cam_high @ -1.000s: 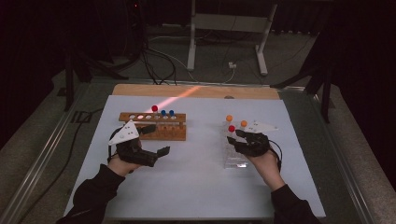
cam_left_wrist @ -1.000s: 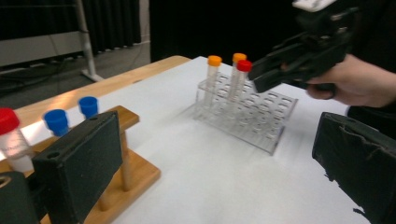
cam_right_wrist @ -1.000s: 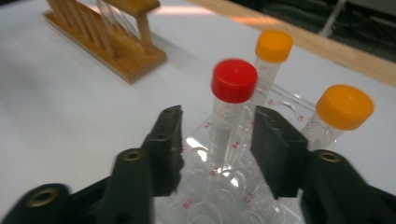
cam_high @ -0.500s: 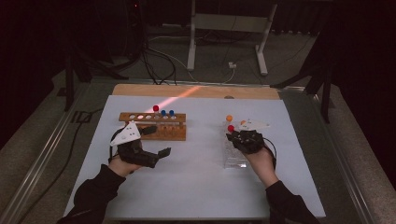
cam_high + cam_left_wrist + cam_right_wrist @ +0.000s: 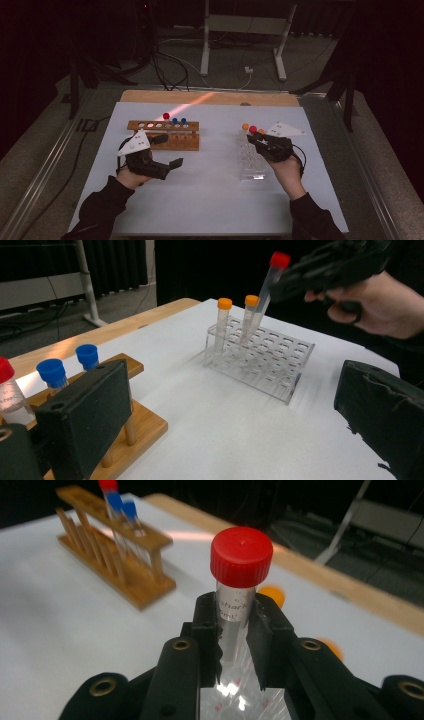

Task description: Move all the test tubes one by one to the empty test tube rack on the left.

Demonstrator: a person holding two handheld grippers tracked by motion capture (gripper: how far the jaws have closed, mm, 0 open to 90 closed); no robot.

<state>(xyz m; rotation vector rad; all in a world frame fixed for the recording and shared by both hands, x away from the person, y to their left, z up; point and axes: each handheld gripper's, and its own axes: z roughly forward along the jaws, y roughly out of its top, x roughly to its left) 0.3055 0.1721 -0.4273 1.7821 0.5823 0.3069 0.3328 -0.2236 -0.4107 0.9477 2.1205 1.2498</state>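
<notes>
My right gripper (image 5: 258, 142) is shut on a red-capped tube (image 5: 241, 560), with the pads (image 5: 207, 630) pressing its clear body just under the cap. The tube (image 5: 270, 285) leans over the clear plastic rack (image 5: 260, 360). Its lower end is down by the rack's top, beside two orange-capped tubes (image 5: 224, 303) standing in the rack. My left gripper (image 5: 235, 415) is open with nothing between its jaws. It hovers in front of the wooden rack (image 5: 165, 135), which holds one red-capped tube (image 5: 166, 116) and two blue-capped ones (image 5: 178, 121).
The racks stand on a white sheet (image 5: 210, 190) with a wooden table edge (image 5: 210, 97) at the back. Cables and a metal stand's feet (image 5: 240, 60) lie on the floor beyond. A wide bare strip of sheet separates the two racks.
My right gripper has closed on the red-capped tube and lifted it a little out of the clear rack. The left gripper has stayed where it was.
</notes>
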